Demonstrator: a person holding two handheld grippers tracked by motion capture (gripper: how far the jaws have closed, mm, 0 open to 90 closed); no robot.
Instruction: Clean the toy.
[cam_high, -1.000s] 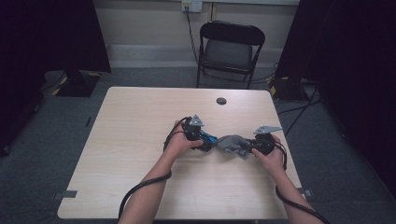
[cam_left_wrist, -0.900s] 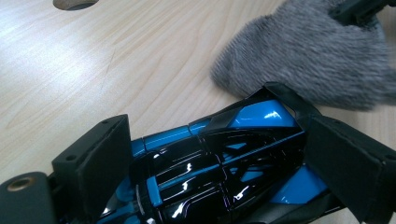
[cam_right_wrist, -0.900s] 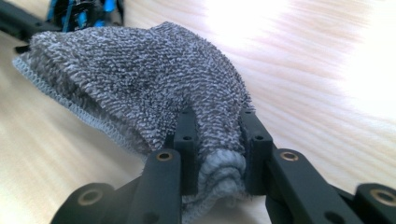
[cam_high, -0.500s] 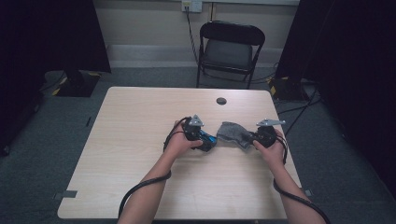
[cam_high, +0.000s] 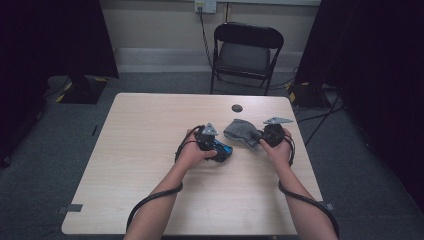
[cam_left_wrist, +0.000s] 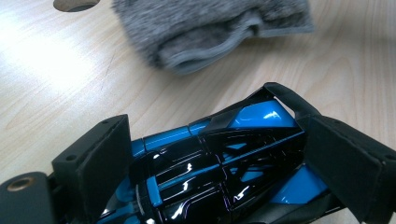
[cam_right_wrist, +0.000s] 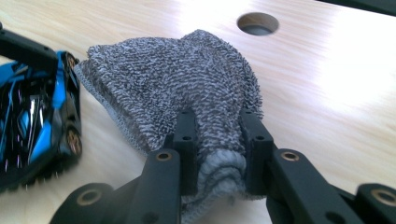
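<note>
Pale wooden table (cam_high: 150, 150) on grey carpet (cam_high: 50, 165), black folding chair (cam_high: 245, 52) against a beige wall (cam_high: 155, 20)

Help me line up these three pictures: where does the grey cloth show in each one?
High view: the grey cloth lies right of table centre, its right end pinched in the right tool.
Left gripper view: the cloth lies at the top, beyond the blue and black toy car.
Right gripper view: the cloth sits at centre, bunched between the jaws.
Shared landmark: the round hole in the table, just past the cloth.
</note>
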